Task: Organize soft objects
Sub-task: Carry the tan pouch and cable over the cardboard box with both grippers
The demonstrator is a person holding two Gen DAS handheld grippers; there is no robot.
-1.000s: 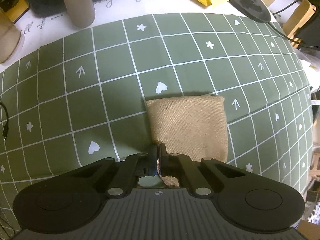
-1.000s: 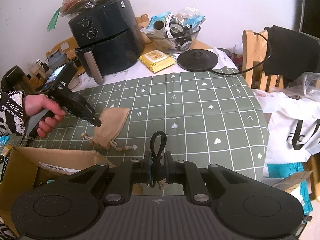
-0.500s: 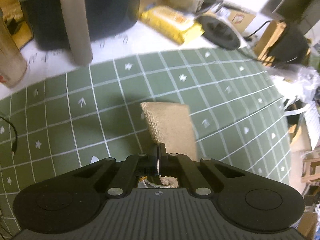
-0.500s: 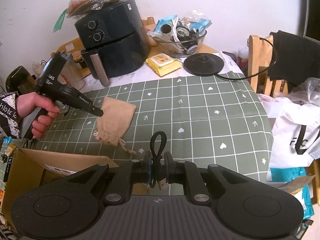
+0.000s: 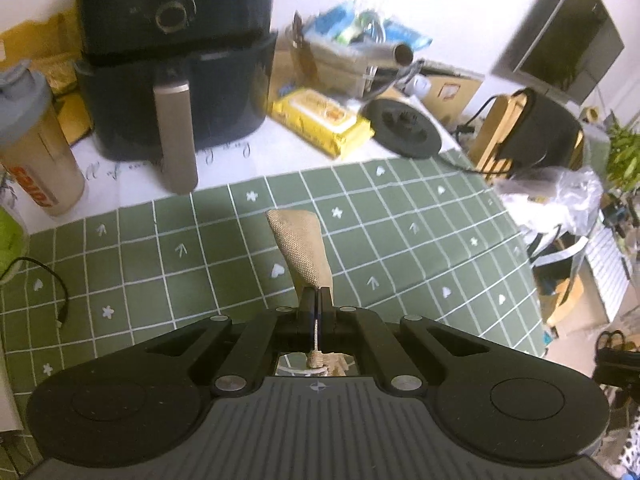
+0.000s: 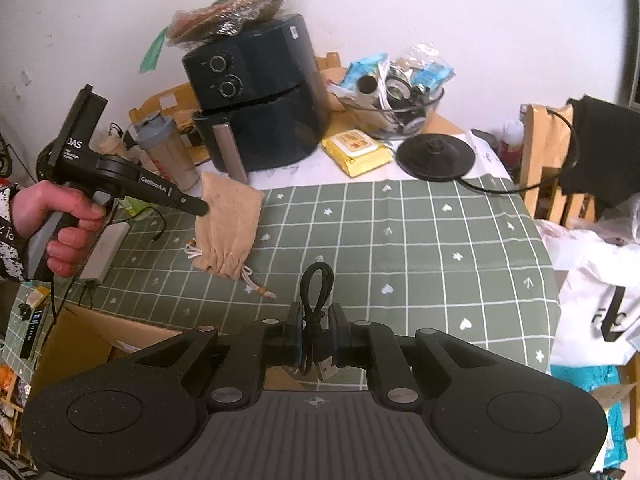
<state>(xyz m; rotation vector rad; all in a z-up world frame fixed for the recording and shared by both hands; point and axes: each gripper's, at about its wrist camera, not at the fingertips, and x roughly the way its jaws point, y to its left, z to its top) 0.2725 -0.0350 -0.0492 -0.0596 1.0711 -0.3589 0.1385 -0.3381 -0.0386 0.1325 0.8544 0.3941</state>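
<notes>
So the left tongs [image 6: 202, 209] are pinching a tan pouch [image 6: 229, 224] by one edge, clamped tight on the fabric, and it's hanging clear above the green checked tabletop [image 6: 420, 240] with its drawstring [image 6: 256, 286] dangling off the bottom. A hand [image 6: 64, 220] is gripping the handle. The right tongs [image 6: 316, 334] are squeezing a looped black cable [image 6: 317, 284], loop sticking up past the tips and a USB plug poking out below. Behind it all, an air fryer [image 6: 256, 96] is sitting next to a yellow wipes pack [image 6: 356, 150], and a cardboard box [image 6: 92, 340] is sitting at the near left edge.
</notes>
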